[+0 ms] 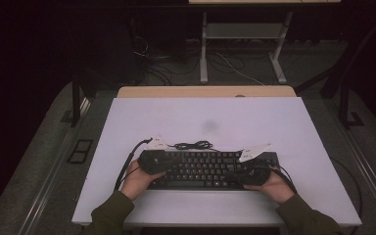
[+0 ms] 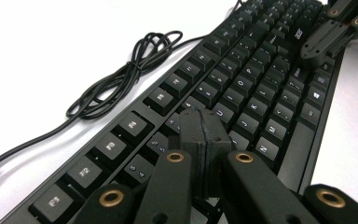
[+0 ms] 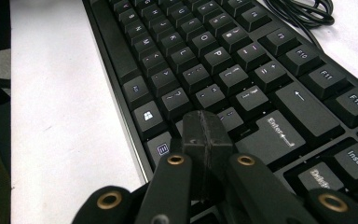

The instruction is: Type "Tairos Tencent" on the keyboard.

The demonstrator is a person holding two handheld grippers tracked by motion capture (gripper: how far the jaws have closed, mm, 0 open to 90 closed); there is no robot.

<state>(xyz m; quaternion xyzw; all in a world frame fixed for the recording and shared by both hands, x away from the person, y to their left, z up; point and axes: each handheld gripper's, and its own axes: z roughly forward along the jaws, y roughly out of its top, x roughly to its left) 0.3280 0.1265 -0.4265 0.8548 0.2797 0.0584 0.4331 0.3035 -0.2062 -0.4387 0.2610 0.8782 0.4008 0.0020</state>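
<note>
A black keyboard lies near the front of the white table, its cable bunched just behind it. My left gripper hovers over the keyboard's left end, jaws pressed together with nothing between them. In the left gripper view its tips sit low over the keyboard around the number and letter rows, and the cable coils to the left. My right gripper is over the right end, also shut and empty. Its tips hang above the keys beside Enter on the keyboard.
The white table top stretches far behind the keyboard. A wooden strip edges its far side. Beyond stand a desk frame and floor cables. The other gripper appears at the upper right of the left gripper view.
</note>
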